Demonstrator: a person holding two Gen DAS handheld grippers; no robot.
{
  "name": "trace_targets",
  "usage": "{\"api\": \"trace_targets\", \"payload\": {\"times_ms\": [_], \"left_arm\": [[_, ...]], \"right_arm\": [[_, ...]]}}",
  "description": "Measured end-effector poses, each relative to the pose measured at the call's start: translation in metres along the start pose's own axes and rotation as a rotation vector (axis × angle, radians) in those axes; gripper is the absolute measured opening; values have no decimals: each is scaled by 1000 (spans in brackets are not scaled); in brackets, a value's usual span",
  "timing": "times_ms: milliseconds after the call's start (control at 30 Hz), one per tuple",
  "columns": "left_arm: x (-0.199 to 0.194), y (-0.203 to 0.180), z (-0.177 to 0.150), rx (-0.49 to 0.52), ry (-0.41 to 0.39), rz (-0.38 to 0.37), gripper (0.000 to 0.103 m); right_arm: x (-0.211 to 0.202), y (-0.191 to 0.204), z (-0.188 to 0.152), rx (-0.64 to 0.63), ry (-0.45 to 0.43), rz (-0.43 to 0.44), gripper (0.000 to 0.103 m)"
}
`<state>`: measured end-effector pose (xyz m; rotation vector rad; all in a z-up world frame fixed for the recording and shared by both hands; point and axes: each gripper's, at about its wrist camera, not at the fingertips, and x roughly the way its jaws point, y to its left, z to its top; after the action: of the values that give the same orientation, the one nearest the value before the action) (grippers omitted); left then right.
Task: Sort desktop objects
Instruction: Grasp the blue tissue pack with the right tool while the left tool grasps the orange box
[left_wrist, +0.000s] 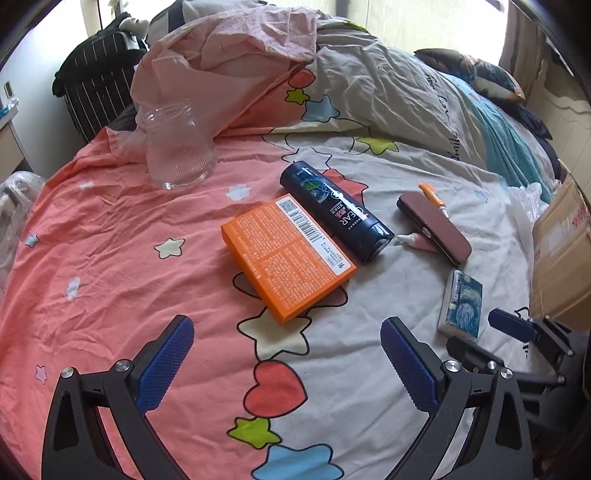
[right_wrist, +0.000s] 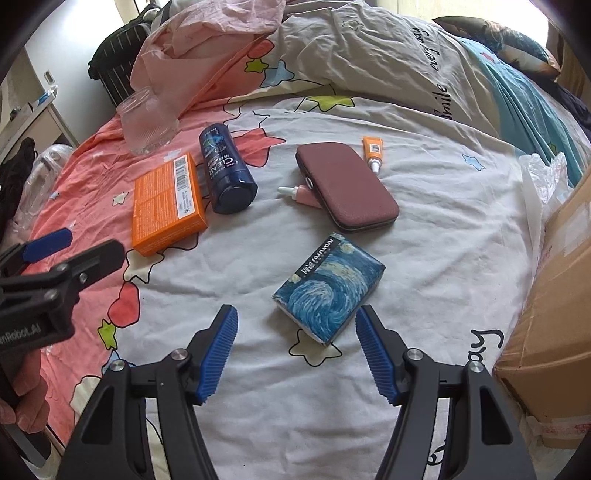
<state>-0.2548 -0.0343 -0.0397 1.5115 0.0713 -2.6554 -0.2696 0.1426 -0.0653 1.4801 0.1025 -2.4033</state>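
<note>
Below, on a bed (left_wrist: 110, 229) spread with a star-and-heart patterned quilt: 7 small items laid out, none yet touched. Near the pink side of the quilt, a clear glass jar (left_wrist: 177, 147) upright against a heap of rumpled pale pink fabric (left_wrist: 229, 48). Toward the middle, an orange box (left_wrist: 288, 258) lying flat, barcode side up, with a dark blue shampoo bottle (left_wrist: 336, 212) on its side just beside it, apparently touching along one edge. Farther across the white part of the quilt, a maroon zip case (right_wrist: 347, 184) lying flat, a small pink tube (right_wrist: 299, 194) partly tucked under its near corner, a small orange tube (right_wrist: 371, 151) just beside its far end. Closest to the right hand-held gripper (right_wrist: 295, 350), a pack of tissues (right_wrist: 328, 288) printed with a swirling blue night-sky painting, lying flat.

Right hand-held gripper: jaws spread, blue ribbed pads empty, poised just short of the tissue pack, near corner of the pack roughly between the fingertips but not gripped. Left hand-held gripper (left_wrist: 288, 354): jaws spread wide, nothing between the blue pads, hanging over the quilt short of the orange box. Seen from the right wrist view, left gripper's fingers at the picture's left edge, a hand (right_wrist: 22, 402) wrapped round the grip below. At the bed's right edge, a brown cardboard box (right_wrist: 554, 302); behind the jar, a black pinstriped bag (left_wrist: 96, 74).
</note>
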Motion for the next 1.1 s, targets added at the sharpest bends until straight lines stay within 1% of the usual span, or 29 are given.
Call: {"api": "trace_targets", "payload": {"times_ms": [167, 267, 367, 467, 600, 667, 733, 767, 967, 1033, 1100], "left_arm": [[15, -8, 4, 1, 17, 19, 103], [24, -8, 9, -25, 28, 22, 103], [33, -3, 16, -97, 37, -3, 103], [39, -2, 20, -144, 29, -4, 103], [53, -7, 22, -162, 43, 28, 103], [58, -7, 23, -173, 42, 56, 103], [62, -6, 24, -189, 35, 101, 103], [63, -4, 25, -200, 33, 107, 103], [71, 1, 26, -253, 35, 77, 103], [73, 0, 27, -266, 54, 68, 103], [77, -5, 26, -253, 84, 52, 103]], "right_arm": [[7, 1, 4, -10, 9, -15, 63], [12, -2, 7, -1, 11, -33, 63], [16, -4, 9, 9, 11, -42, 63], [18, -7, 9, 17, 6, -36, 63], [20, -8, 9, 19, 1, -25, 63], [21, -8, 8, 19, -1, -17, 63], [23, -8, 8, 18, 2, -10, 63], [24, -8, 8, 15, 3, -6, 63], [31, -8, 8, 2, 13, -13, 63], [32, -8, 9, 9, 6, -23, 63], [35, -6, 11, 7, 7, -41, 63]]}}
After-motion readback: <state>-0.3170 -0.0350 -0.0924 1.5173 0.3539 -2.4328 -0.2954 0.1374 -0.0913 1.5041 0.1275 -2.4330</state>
